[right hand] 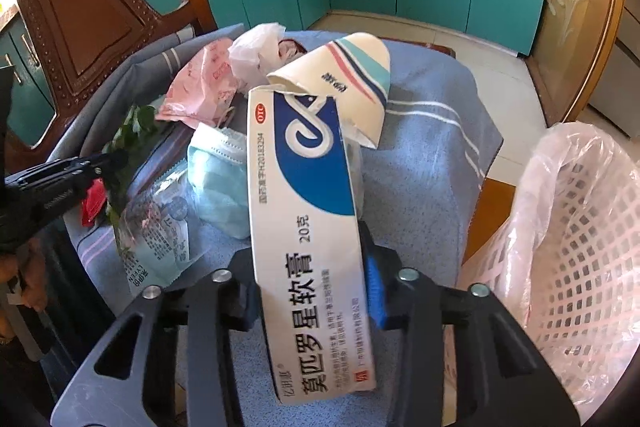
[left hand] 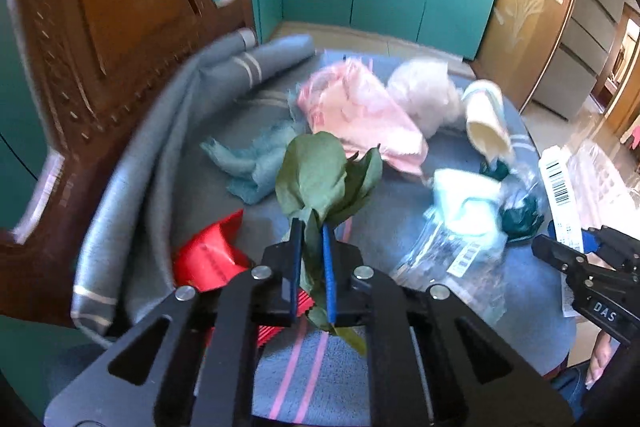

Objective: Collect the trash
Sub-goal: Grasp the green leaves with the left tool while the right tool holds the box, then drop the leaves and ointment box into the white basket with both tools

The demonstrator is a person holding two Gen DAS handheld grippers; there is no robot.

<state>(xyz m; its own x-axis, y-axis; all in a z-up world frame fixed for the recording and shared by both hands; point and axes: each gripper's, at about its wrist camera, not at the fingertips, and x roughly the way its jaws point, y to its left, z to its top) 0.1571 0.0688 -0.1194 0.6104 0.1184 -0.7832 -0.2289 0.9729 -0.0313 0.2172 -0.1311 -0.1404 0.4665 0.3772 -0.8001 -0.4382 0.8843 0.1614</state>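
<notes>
Pinching a leafy green sprig (left hand: pixel 324 175) by its stem, the left gripper (left hand: pixel 313 227) has its blue pads nearly together above the blue towel (left hand: pixel 304 379); the right gripper (right hand: pixel 308 267) clamps a white-and-blue ointment box (right hand: pixel 308 227) widthwise, just beside the bag-lined white basket (right hand: pixel 580 247); a crushed paper cup (right hand: pixel 352 75), a face mask (right hand: pixel 218 183) and a pink wrapper (right hand: pixel 200 87) lie on the towel.

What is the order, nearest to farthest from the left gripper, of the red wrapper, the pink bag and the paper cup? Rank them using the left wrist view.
From the left gripper, shut on leaves:
1. Red wrapper, just to its left on the cloth.
2. Pink bag, ahead, past the leaves.
3. Paper cup, farthest, ahead and to the right, lying on its side.
</notes>
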